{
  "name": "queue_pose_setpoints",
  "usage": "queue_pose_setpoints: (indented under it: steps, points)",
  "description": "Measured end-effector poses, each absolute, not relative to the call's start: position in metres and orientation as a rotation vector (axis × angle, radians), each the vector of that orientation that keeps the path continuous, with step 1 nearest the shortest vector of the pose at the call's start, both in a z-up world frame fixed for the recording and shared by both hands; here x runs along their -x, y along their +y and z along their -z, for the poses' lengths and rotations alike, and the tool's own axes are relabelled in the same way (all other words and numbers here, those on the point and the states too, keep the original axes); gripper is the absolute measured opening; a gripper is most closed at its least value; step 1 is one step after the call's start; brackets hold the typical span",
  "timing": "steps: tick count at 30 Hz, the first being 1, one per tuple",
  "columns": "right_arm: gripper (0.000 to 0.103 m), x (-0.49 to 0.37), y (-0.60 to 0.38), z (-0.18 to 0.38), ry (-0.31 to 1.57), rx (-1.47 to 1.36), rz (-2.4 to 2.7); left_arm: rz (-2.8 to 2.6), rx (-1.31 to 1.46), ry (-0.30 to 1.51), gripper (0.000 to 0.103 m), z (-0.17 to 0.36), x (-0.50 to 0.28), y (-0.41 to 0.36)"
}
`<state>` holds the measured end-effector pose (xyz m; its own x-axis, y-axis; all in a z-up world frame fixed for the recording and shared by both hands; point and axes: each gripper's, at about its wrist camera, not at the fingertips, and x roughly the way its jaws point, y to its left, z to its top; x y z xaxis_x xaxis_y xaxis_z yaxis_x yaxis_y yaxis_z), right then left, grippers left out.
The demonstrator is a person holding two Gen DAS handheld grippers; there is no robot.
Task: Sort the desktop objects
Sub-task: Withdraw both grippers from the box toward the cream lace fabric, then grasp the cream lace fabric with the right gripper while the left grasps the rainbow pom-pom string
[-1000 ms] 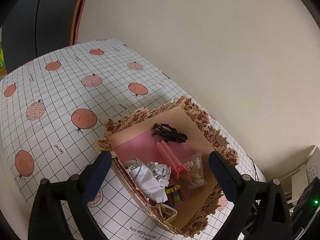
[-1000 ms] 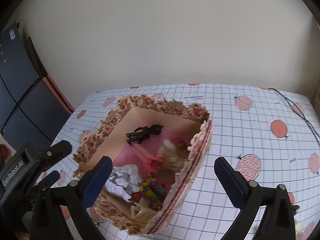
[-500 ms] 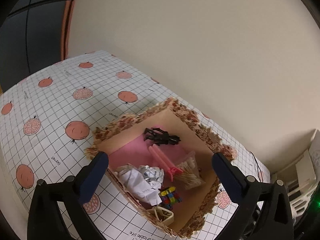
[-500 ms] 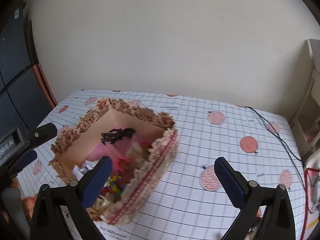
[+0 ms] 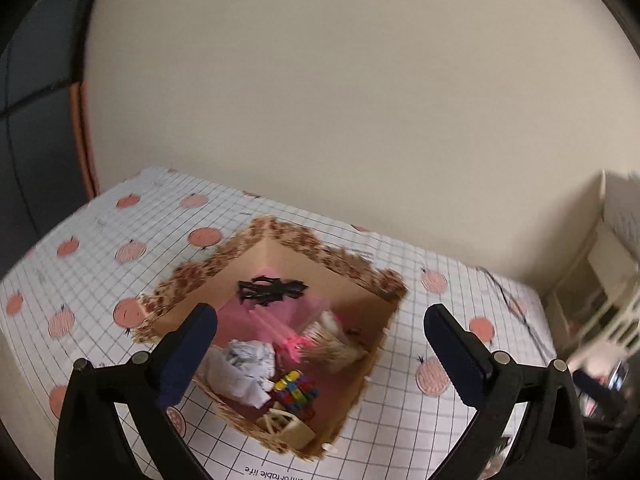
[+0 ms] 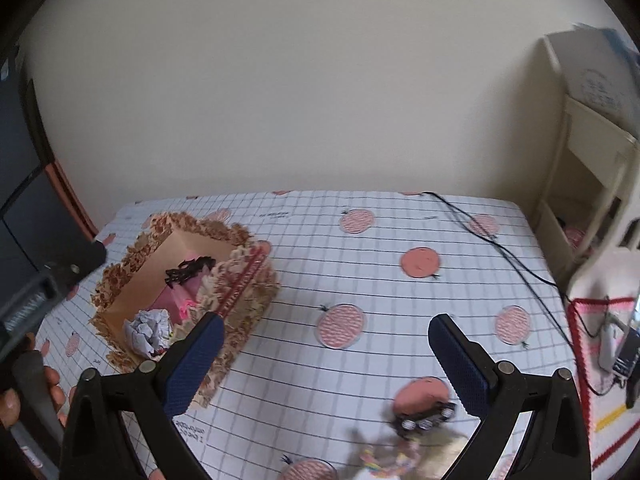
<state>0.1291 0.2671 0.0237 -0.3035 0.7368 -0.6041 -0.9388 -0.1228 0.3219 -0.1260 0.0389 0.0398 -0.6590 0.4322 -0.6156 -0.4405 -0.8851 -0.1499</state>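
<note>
A floral cardboard box [image 5: 362, 276] [image 6: 248, 280] stands on the gridded tablecloth. It holds a black hair clip [image 5: 272, 290], a pink clip [image 5: 282, 330], crumpled paper [image 5: 246, 368], a bundle of toothpicks [image 5: 328, 344], a small colourful cube [image 5: 296, 388] and a cream clip [image 5: 286, 424]. My left gripper [image 5: 320, 356] is open and empty above the box. My right gripper [image 6: 324, 360] is open and empty over the cloth to the right of the box. A small black toy car [image 6: 424, 416] and blurred colourful bits [image 6: 384, 456] lie near the front edge in the right wrist view.
The tablecloth [image 6: 400, 248] has pink fruit prints. A black cable [image 6: 492, 240] runs across its right side. A cream shelf unit [image 6: 588, 168] and a pink-edged basket [image 6: 600, 360] stand to the right. The left gripper's body [image 6: 44, 292] shows at the left.
Both grippers have drawn back and swung right. The box now sits further left in the right wrist view, and the toy car has come into view.
</note>
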Motion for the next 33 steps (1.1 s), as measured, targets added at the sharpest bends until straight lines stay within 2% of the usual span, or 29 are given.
queue_pose_setpoints:
  steps: [4, 11, 16, 21, 26, 33]
  points:
    - [0.103, -0.154, 0.252, -0.023, 0.811, 0.305, -1.730, -2.402, 0.886, 0.087, 0.103, -0.041, 0.107, 0.063]
    - [0.103, -0.181, 0.228, -0.018, 0.785, 0.299, -1.735, -2.207, 0.958, 0.081, 0.103, -0.031, 0.083, 0.091]
    - [0.103, -0.202, 0.215, -0.001, 0.847, 0.291, -1.710, -2.096, 1.032, 0.100, 0.103, -0.013, 0.066, 0.105]
    - [0.103, -0.211, 0.214, 0.031, 0.917, 0.391, -1.641, -2.054, 1.087, 0.187, 0.103, 0.013, 0.045, 0.119]
    - [0.103, -0.218, 0.213, 0.061, 0.988, 0.482, -1.574, -1.998, 1.183, 0.185, 0.103, 0.042, 0.037, 0.127]
    - [0.103, -0.216, 0.220, 0.105, 1.066, 0.653, -1.489, -1.956, 1.269, 0.337, 0.103, 0.074, 0.018, 0.147]
